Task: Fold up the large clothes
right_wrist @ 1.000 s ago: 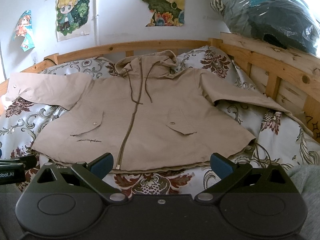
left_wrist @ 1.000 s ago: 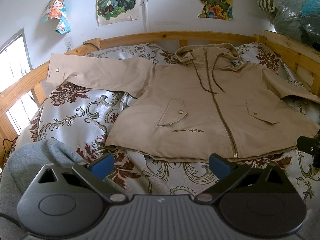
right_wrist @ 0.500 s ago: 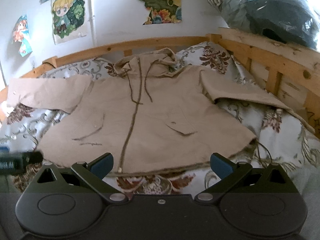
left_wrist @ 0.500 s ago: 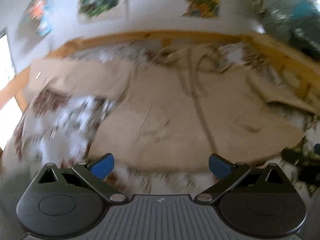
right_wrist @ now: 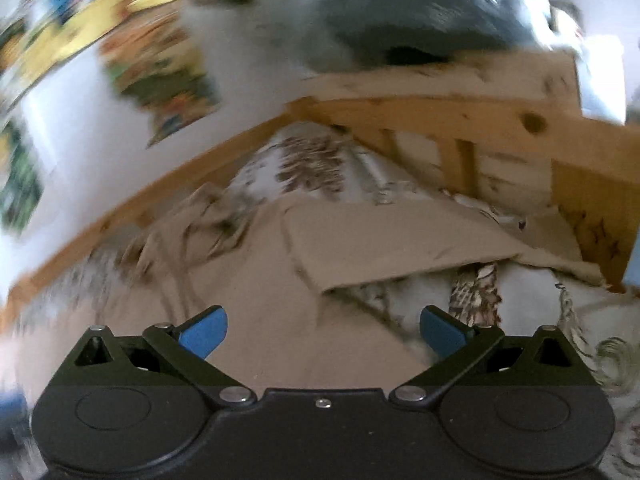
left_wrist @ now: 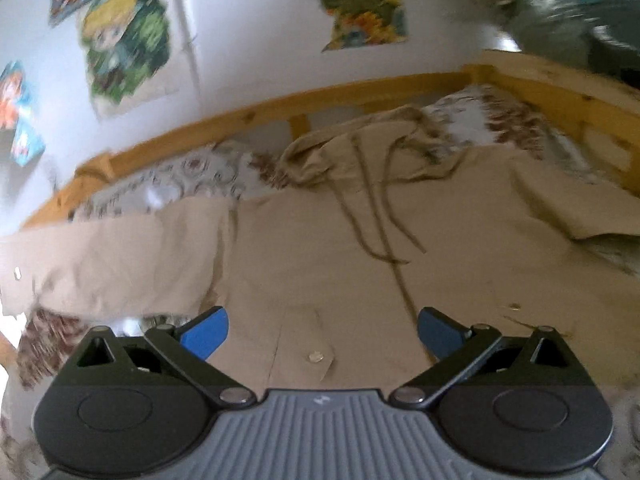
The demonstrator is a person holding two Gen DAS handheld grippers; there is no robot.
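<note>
Jacket [left_wrist: 320, 264] lies flat and unfolded, nothing done yet; my left gripper [left_wrist: 322, 330] and right gripper [right_wrist: 322, 330] hover spread apart, empty.

A bedroom: wooden bed frame [left_wrist: 280, 108], patterned bedding [left_wrist: 188, 176], cartoon posters [left_wrist: 124, 36].

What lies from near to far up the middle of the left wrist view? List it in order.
Left gripper → pocket snap button → jacket zipper → drawstrings → hood → wooden bed rail → wall poster.
</note>
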